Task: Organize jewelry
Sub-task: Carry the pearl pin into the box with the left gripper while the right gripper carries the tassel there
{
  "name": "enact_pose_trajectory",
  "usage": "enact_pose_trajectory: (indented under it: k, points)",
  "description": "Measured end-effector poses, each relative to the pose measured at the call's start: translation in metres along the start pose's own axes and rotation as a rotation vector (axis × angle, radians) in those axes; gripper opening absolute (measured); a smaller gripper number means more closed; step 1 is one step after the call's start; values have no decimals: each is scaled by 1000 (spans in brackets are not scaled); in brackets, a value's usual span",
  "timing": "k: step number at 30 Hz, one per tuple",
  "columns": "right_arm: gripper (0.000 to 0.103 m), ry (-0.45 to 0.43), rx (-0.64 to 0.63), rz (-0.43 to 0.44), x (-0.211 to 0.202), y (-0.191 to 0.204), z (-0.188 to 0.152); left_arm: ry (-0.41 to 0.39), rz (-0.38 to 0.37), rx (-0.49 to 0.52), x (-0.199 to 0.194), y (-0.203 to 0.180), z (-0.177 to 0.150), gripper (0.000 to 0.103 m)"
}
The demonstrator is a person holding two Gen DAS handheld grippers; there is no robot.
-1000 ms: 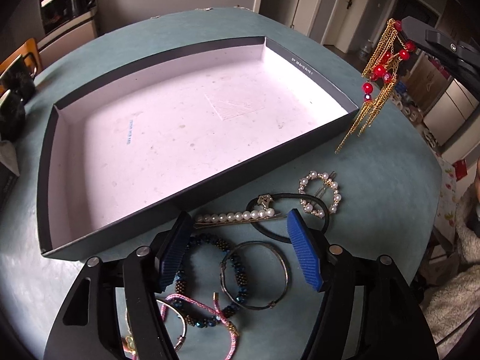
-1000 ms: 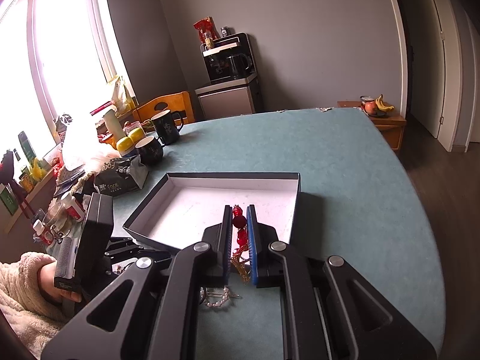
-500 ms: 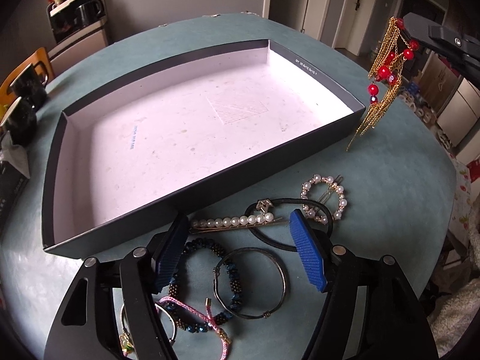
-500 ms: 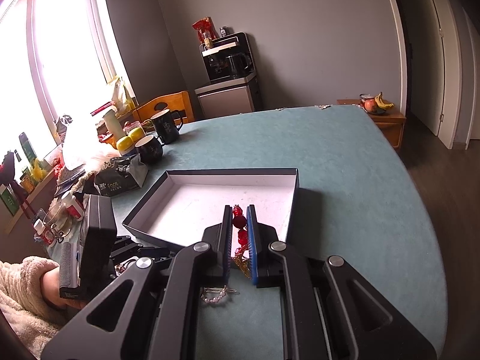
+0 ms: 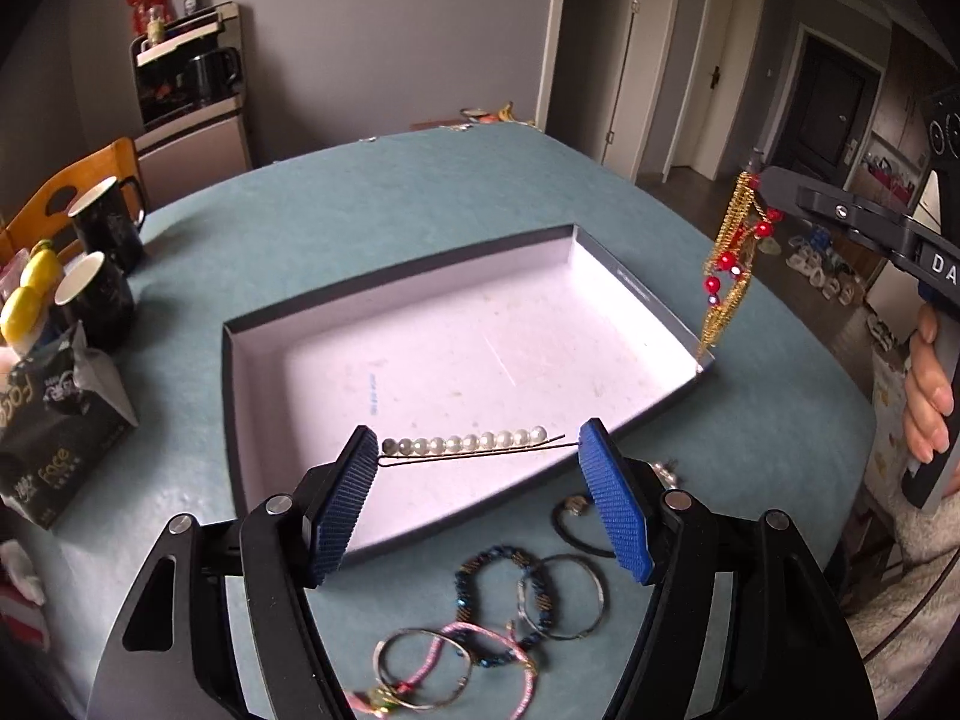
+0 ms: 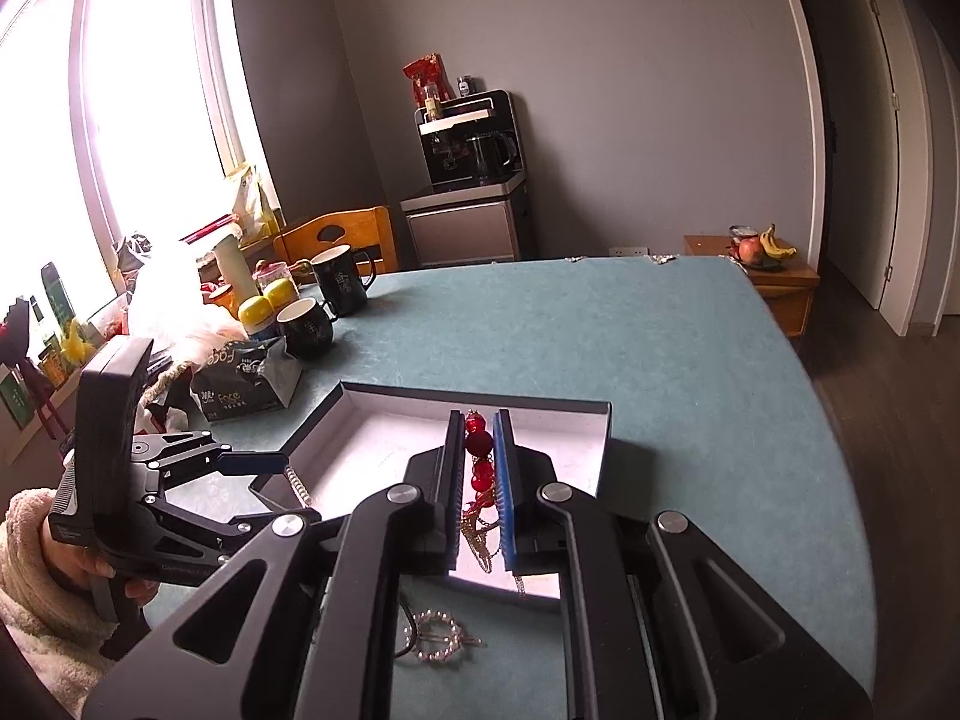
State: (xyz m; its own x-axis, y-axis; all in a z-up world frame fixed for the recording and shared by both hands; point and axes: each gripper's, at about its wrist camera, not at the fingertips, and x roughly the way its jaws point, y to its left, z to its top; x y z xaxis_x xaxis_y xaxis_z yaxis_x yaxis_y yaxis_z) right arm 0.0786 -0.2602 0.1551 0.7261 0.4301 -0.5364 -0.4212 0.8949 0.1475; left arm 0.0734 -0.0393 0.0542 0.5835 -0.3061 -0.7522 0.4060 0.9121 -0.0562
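Note:
A pearl hairpin (image 5: 468,447) hangs lengthwise between the blue pads of my left gripper (image 5: 478,438), which is shut on its two ends. It is held in the air over the near part of an open black box (image 5: 396,282) with a white, bare floor. My right gripper (image 6: 479,426) is shut on a red-bead ornament with gold chains (image 6: 480,450). In the left wrist view this ornament (image 5: 729,264) dangles just above the box's right corner. The right wrist view shows the box (image 6: 480,399) straight ahead, with the pearl hairpin (image 6: 298,485) at its left corner.
Several bracelets (image 5: 510,600) and a black hair tie (image 5: 576,522) lie on the teal table (image 5: 420,192) in front of the box. A round pearl clip (image 6: 438,636) lies below my right gripper. Two dark mugs (image 5: 105,228) and a tissue pack (image 5: 54,420) stand at the left.
The pearl hairpin lay on the table between my left pads; now it is lifted clear and held over the box's near edge. The right gripper with the ornament has barely moved.

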Motion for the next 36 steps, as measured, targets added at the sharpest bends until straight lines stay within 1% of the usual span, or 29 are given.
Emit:
enact_pose_trajectory:
  k: [2, 6, 10, 12, 14, 18, 22, 24, 29, 33, 36]
  points:
    - [9, -6, 10, 5, 9, -2, 8, 13, -1, -29, 11, 16, 10, 71]
    - [9, 5, 30, -23, 35, -9, 19, 40, 58, -60, 37, 43, 23, 71]
    - [9, 20, 52, -50, 64, -22, 22, 70, 73, -94, 62, 64, 33, 71]
    - [9, 33, 79, -48, 79, -32, 21, 85, 80, -102, 73, 70, 38, 71]
    - [9, 53, 107, -53, 93, -41, 20, 98, 86, -96, 82, 73, 42, 71]
    - [9, 113, 180, -19, 120, -54, 13, 129, 96, -94, 98, 77, 48, 71]
    - [9, 165, 200, -24, 138, -58, 6, 164, 104, -98, 110, 82, 50, 72]
    - [9, 213, 206, -23, 148, -58, 2, 184, 115, -92, 114, 83, 49, 72]
    - [9, 281, 201, -31, 160, -57, -6, 205, 126, -103, 123, 88, 46, 72]
    - [9, 299, 191, -35, 163, -55, -11, 208, 126, -110, 125, 89, 45, 72]
    - [9, 302, 190, -37, 164, -56, -11, 218, 132, -97, 126, 87, 46, 72]
